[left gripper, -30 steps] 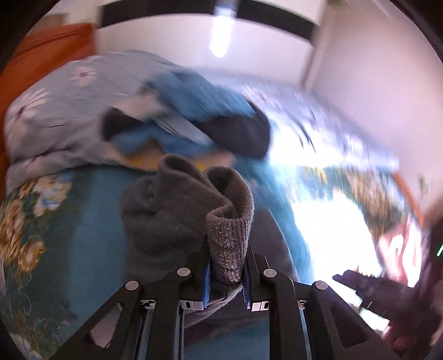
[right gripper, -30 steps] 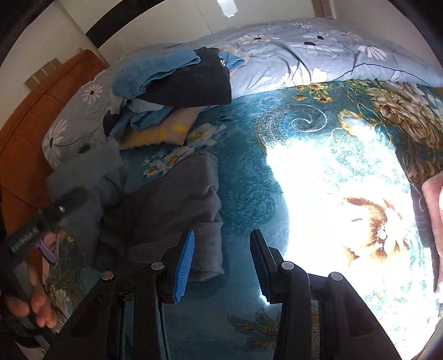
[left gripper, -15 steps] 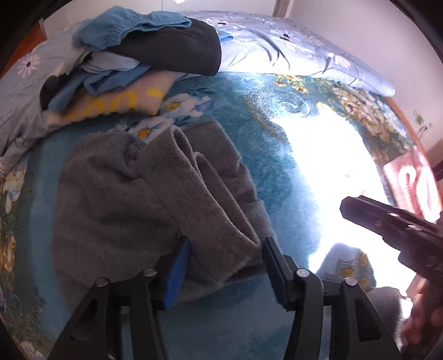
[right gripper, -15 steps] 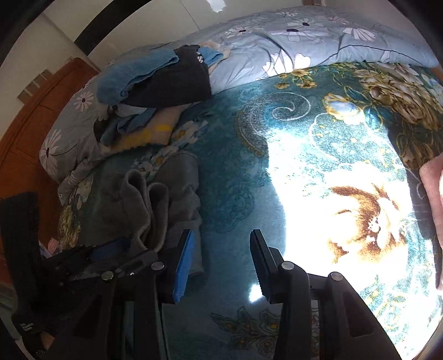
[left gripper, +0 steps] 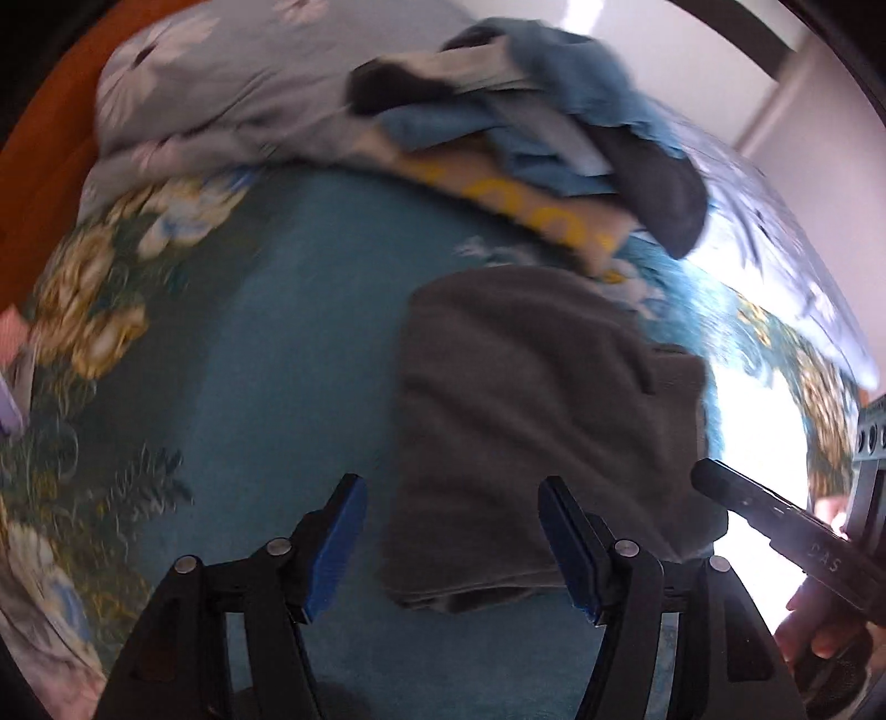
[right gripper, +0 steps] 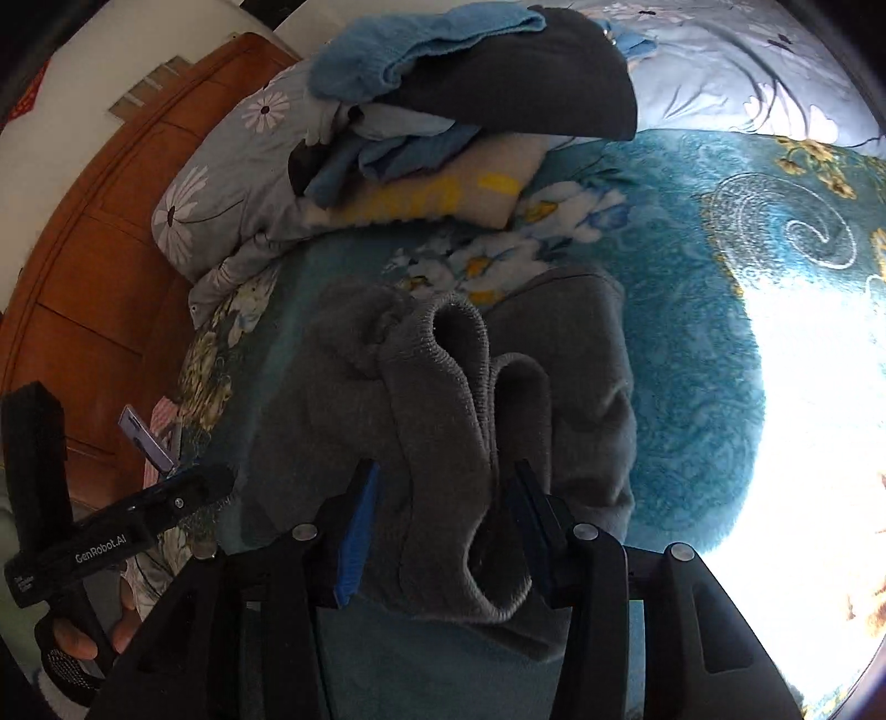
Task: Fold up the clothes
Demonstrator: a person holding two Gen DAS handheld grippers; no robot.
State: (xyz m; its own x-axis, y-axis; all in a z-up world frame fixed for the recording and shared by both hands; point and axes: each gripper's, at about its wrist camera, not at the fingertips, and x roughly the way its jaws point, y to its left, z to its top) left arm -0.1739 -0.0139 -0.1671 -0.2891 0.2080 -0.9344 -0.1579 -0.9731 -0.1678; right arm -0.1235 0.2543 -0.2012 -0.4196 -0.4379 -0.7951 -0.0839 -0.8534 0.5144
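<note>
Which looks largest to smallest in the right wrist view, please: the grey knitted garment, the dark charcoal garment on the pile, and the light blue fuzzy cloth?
1. Grey knitted garment, though nearest the camera.
2. Dark charcoal garment.
3. Light blue fuzzy cloth.

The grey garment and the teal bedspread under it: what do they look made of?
The grey garment looks like a thick knit, perhaps fleece or wool blend: its cuff shows ribbing and a fuzzy matte surface. The teal bedspread looks like plush printed fabric, with a soft nap, floral print and faint sheen in the sunlight; fibre cannot be told.
</note>
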